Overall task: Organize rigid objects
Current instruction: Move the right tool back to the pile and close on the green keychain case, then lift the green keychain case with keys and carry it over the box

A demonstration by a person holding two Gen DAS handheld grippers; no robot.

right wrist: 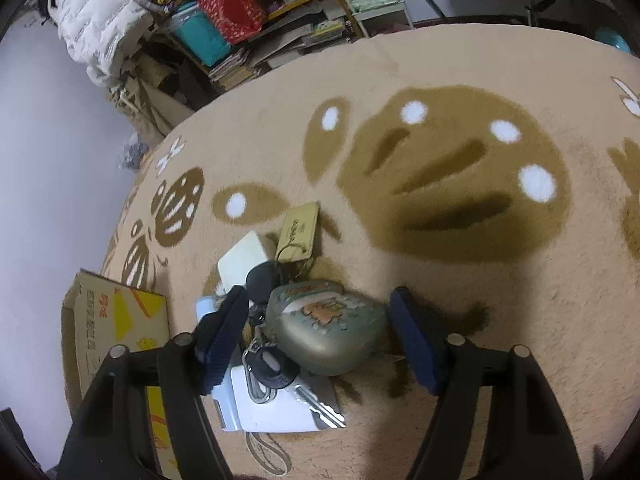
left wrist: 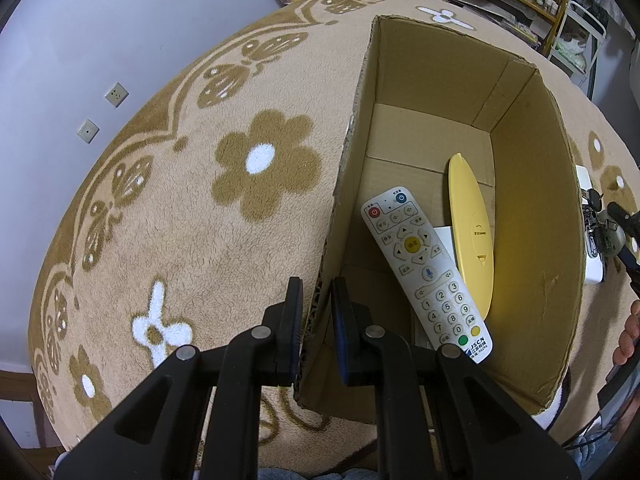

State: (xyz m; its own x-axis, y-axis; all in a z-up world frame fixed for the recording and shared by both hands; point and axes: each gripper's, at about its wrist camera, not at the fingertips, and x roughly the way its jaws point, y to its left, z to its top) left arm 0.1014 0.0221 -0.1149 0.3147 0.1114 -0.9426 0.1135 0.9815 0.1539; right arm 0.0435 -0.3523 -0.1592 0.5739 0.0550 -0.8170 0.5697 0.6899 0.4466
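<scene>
Left view only: my left gripper [left wrist: 316, 292] pinches the cardboard box [left wrist: 560, 240] wall; white remote [left wrist: 426, 272] inside.
Right view only: my right gripper [right wrist: 320, 312] spread around the key bunch [right wrist: 324, 332] on the worktop [right wrist: 480, 280].

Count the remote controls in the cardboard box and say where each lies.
2. The white remote lies face up near the box's left wall; the yellow remote lies beside it, face down. Something white beneath them may hide more.
</scene>
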